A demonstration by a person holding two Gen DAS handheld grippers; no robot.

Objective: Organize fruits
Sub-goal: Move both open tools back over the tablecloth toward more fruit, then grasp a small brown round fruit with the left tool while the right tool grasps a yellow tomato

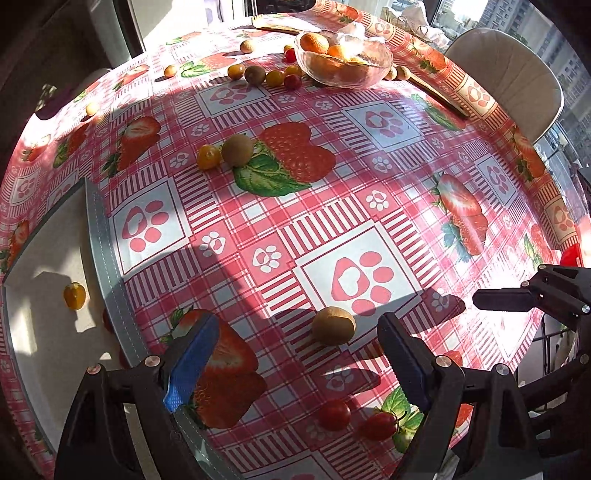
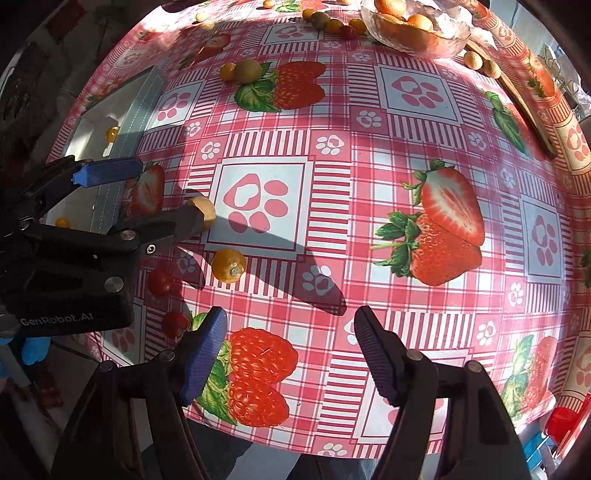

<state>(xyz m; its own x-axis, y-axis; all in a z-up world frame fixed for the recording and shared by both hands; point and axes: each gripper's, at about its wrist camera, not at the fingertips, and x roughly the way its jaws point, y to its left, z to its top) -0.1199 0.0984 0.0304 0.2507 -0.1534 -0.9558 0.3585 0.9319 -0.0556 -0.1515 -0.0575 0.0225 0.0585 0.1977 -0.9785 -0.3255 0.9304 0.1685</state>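
Kiwi [image 1: 333, 325] is sitting low in the frame between the left gripper's [image 1: 295, 354] spread, empty fingers. Right gripper [image 2: 291, 354] is hovering released too, nothing in it.

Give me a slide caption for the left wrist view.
Open left gripper approaching a kiwi on the strawberry-print tablecloth, cherry tomatoes nearby.

A big cloth [image 1: 325, 206] covers the surface. It is pink and white checks with pictures of strawberries and paw prints. A white chair [image 1: 513, 88] stands at the far side, by the window. Tall buildings [image 1: 517, 18] show outside. A long wooden board [image 1: 439, 96] lies near the far edge.
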